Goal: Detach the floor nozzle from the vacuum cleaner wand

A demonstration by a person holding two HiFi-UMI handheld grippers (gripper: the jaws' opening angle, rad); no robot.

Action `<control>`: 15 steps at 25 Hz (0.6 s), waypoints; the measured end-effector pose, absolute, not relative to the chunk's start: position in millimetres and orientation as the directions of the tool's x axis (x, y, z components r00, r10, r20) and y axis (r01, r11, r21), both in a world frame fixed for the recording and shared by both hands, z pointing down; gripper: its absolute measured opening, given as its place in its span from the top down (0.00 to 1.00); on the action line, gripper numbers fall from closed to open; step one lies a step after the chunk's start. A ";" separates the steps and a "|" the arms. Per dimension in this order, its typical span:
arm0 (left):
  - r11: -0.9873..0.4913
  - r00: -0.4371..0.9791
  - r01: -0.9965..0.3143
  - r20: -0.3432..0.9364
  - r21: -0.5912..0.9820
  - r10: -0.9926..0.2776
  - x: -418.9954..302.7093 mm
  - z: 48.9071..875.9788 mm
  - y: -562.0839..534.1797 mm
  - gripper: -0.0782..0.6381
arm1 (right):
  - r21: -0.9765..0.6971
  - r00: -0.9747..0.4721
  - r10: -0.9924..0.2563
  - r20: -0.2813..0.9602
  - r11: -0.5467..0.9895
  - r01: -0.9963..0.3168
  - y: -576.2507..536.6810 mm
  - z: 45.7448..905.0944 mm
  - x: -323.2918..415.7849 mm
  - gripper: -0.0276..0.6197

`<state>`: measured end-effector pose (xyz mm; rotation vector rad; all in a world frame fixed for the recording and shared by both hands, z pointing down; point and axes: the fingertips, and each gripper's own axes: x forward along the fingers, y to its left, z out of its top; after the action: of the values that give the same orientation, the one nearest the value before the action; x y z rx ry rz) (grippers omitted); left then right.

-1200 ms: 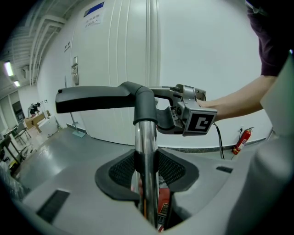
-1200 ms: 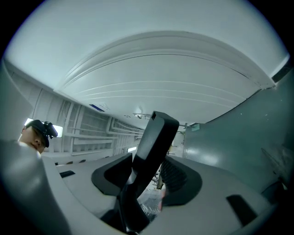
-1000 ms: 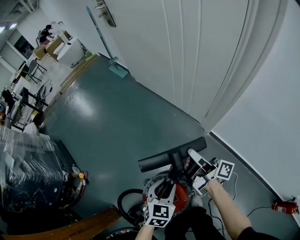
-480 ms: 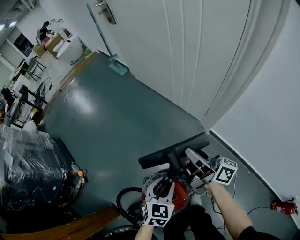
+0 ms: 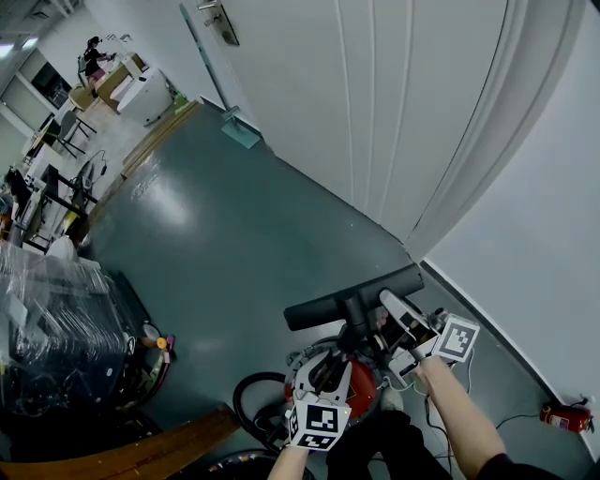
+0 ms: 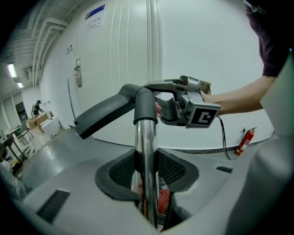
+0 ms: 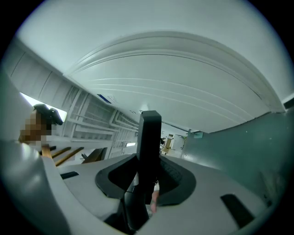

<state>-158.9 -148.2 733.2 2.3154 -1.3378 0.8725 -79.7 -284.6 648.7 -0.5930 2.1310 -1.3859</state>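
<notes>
Clamping wand (image 6: 146,135): left hand-held gripper (image 6: 147,176); floor nozzle (image 6: 103,114) just beyond.

**Head count, floor to door**

Two grippers: the left gripper (image 5: 328,368) and the right gripper (image 5: 375,323), whose jaws have just been closing with the nozzle between them. One floor nozzle (image 5: 352,298), one wand (image 6: 146,156), one red vacuum cleaner (image 5: 364,396) and one black hose (image 5: 246,398), all lower centre. One fire extinguisher (image 5: 565,417), lower right. One door (image 5: 375,94) with one handle (image 5: 217,19). One broom (image 5: 220,89) and one distant person (image 5: 94,52), upper left.
</notes>
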 end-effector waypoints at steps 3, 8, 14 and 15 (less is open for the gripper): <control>-0.509 0.374 -0.861 0.657 -0.017 -0.655 -154.6 736.7 -150.9 0.68 | -0.845 -0.778 -0.613 -0.139 0.483 -0.229 -282.0 637.2 -76.3 0.75; -0.493 0.363 -0.870 0.644 -0.025 -0.673 -157.0 730.9 -157.3 0.68 | -0.700 -0.820 -0.563 -0.104 0.627 -0.341 -281.0 606.6 -90.1 0.75; -0.500 0.371 -0.865 0.641 -0.024 -0.672 -158.8 730.6 -150.2 0.69 | -0.865 -0.792 -0.599 -0.116 0.453 -0.216 -291.1 642.4 -80.0 0.76; -0.502 0.371 -0.864 0.644 -0.024 -0.669 -158.4 731.5 -150.9 0.69 | -0.856 -0.792 -0.601 -0.110 0.462 -0.231 -291.1 641.7 -79.5 0.76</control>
<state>-158.4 -150.9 731.5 2.3186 -1.3480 0.8639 -79.5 -291.1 641.7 -0.6993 2.3168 -1.2671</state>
